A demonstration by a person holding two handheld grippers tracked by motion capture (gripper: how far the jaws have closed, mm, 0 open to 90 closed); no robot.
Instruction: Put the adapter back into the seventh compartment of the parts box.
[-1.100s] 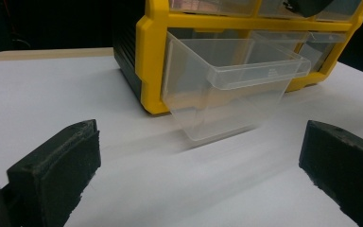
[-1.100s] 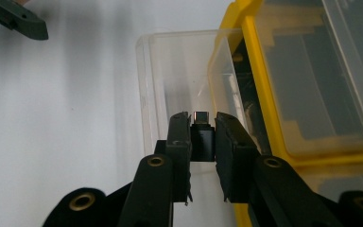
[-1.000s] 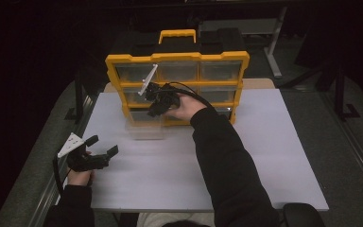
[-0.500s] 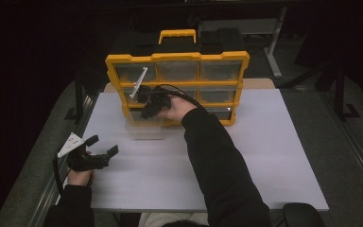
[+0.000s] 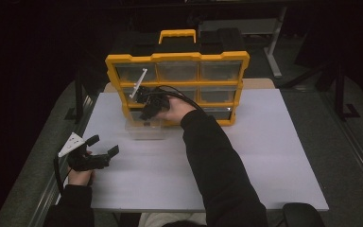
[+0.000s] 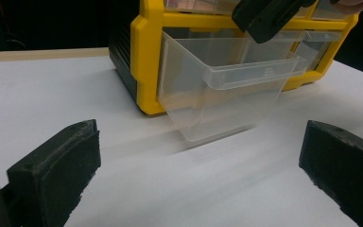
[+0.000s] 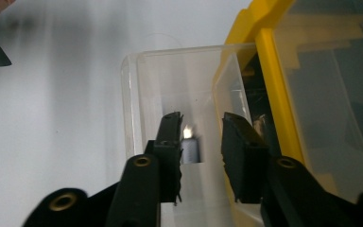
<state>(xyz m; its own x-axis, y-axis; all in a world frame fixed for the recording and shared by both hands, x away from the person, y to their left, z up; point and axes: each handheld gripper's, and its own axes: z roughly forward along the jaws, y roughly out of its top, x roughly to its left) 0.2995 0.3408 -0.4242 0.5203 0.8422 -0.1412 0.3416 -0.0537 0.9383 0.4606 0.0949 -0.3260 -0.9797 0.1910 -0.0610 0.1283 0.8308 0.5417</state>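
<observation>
High view – progress: the lower-left drawer (image 5: pixel 144 130) is standing pulled out of the organizer (image 5: pixel 177 59), so opening is judged done. Stocking the drawer appears to be under way; closing it is judged outstanding.
High view – right gripper (image 5: pixel 146 111): hanging over the open drawer at upper centre-left of the frame, tips pointing down into it.
High view – left gripper (image 5: pixel 106 144): resting on the table (image 5: pixel 264 156) at lower left, well apart from the drawer, jaws gaping wide and carrying nothing.
Left gripper view – drawer (image 6: pixel 217 94): sitting at upper centre, tilting out of the yellow frame (image 6: pixel 146 56), far beyond the wide-spread jaws; its contents are not making out through the clear wall.
Right gripper view – jaws: standing narrow and having just been opening.
Right gripper view – piece (image 7: pixel 192 150): a small grey item is showing in the gap between the jaws at centre frame, close by the left pad and clear of the right one. It is judged to be released or releasing rather than clamped.
Right gripper view – resting place: whether the piece is lying on the drawer floor (image 7: pixel 137 94) or dropping cannot be told.
</observation>
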